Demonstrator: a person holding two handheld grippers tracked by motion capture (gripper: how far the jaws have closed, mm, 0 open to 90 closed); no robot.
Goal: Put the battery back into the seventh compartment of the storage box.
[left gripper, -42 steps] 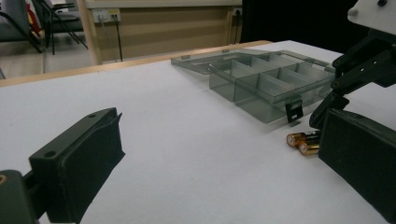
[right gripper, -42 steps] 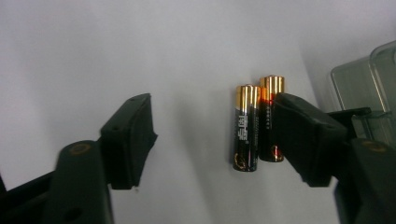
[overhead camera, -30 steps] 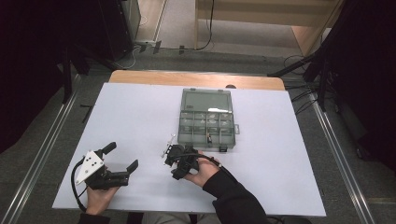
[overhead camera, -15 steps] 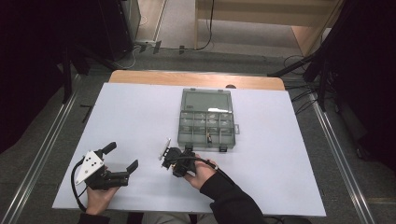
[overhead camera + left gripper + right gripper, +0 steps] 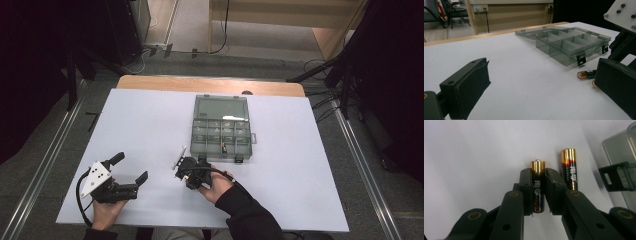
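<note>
We're closing the right tongs (image 5: pixel 538 192) on a battery (image 5: pixel 538 195), pads pinching its body at mid-length, gold cap sticking out past the tips. Gripping there is keeping it balanced and leaving the end free, probably for dropping it into a cell.

A second battery (image 5: pixel 569 168) is lying on the desk (image 5: pixel 150 120) just beside it, at 2 o'clock from the held one, parallel and apart from the pads.

The box (image 5: pixel 221 131) is sitting open at 1 o'clock from the right tongs, lid folded flat away from us, so the cells are reachable from above. Contents are too small to tell.

We're holding the left tongs (image 5: pixel 127 174) wide open and empty at 9 o'clock, parked well apart.
</note>
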